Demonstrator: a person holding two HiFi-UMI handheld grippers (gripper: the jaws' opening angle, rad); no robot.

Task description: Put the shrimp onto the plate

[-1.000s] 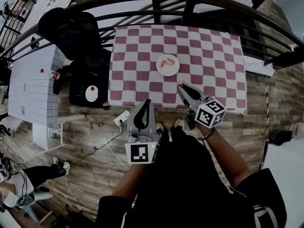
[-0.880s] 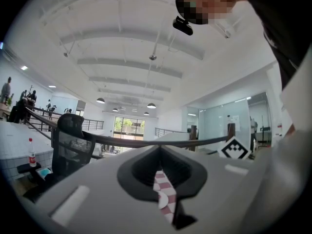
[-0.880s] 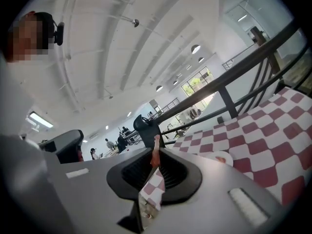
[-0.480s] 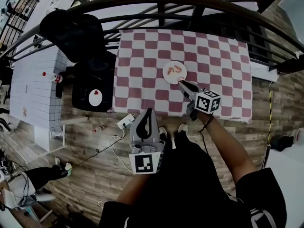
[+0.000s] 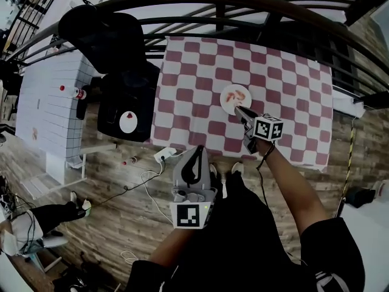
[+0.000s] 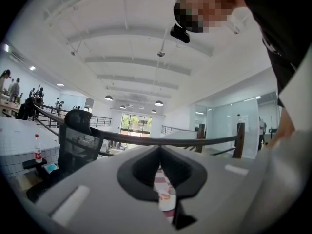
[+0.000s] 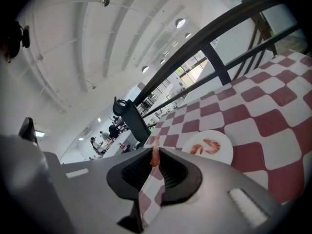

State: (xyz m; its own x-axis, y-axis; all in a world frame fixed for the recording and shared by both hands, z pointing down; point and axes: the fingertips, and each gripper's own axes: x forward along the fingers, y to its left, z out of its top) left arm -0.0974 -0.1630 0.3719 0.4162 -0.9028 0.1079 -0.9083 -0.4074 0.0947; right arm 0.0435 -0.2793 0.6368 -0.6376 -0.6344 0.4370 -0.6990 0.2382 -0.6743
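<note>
Shrimp sits pinched at the very tips of the right gripper, whose jaws are closed down to a narrow slit on it. Only the right gripper view shows this. In the head view the right gripper is just a dark wedge right of centre, its tip at the lower right edge of the plate, and the catch is too small to make out.

The right gripper view also shows the plate at right of centre on the red-and-white checked cloth, with two other shrimps lying on it.

The left gripper is at lower centre of the head view, over the wooden floor and short of the table. Its own view shows its jaws brought together with nothing between them. A sliver of cloth and plate shows through the gap behind the tips.

That view alone shows a bottle at the left edge, beside a black chair.
</note>
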